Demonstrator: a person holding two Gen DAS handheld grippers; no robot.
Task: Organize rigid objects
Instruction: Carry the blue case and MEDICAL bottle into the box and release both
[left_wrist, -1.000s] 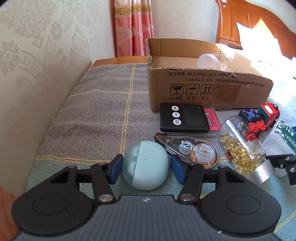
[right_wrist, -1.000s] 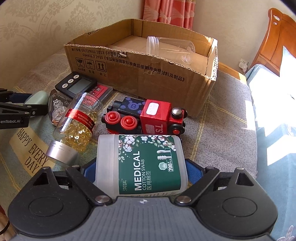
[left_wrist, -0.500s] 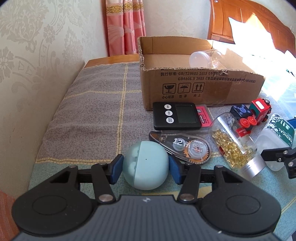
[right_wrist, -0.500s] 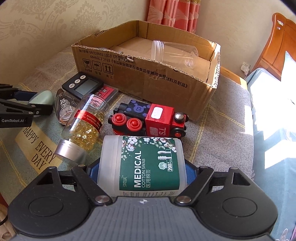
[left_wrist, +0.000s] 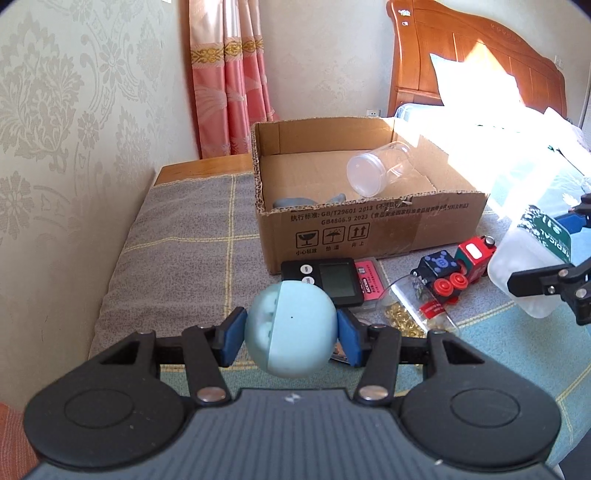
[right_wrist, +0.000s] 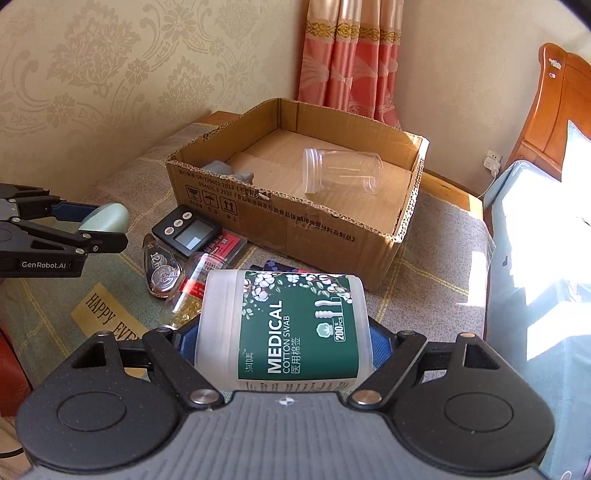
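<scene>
We start with the open brown cardboard box (right_wrist: 295, 206), which stands on the grey checked blanket (left_wrist: 177, 251) near the wall and holds only a clear plastic jar with a screw rim (right_wrist: 341, 171), lying on its side, and a grey lump (right_wrist: 229, 170) in the near left corner that we cannot identify. So we judge the sorting barely begun: two things in, most still outside. Next in size is the white tub of medical cotton swabs with a green label (right_wrist: 295, 328); our right gripper (right_wrist: 280, 350) has its blue pads pressed on the tub's ends, and it hangs clear of the blanket, short of the box. Our left gripper (left_wrist: 288, 336) is clamped on the pale blue egg-shaped plastic ball (left_wrist: 291, 328), also lifted and not yet over the box. Left on the blanket in front of the box are the clear bottle of golden capsules with a red band (left_wrist: 417, 314), the red and black wooden toy train (left_wrist: 454, 273), the black digital timer (left_wrist: 328, 273), a pink flat case (left_wrist: 369, 282) under its edge, and the clear teardrop correction-tape dispenser (right_wrist: 160, 271). The right wrist view shows the dispenser whole and the yellow printed banner (right_wrist: 107, 314), which the ball hides from the left; the left view alone shows the train, hidden behind the tub in the right.
</scene>
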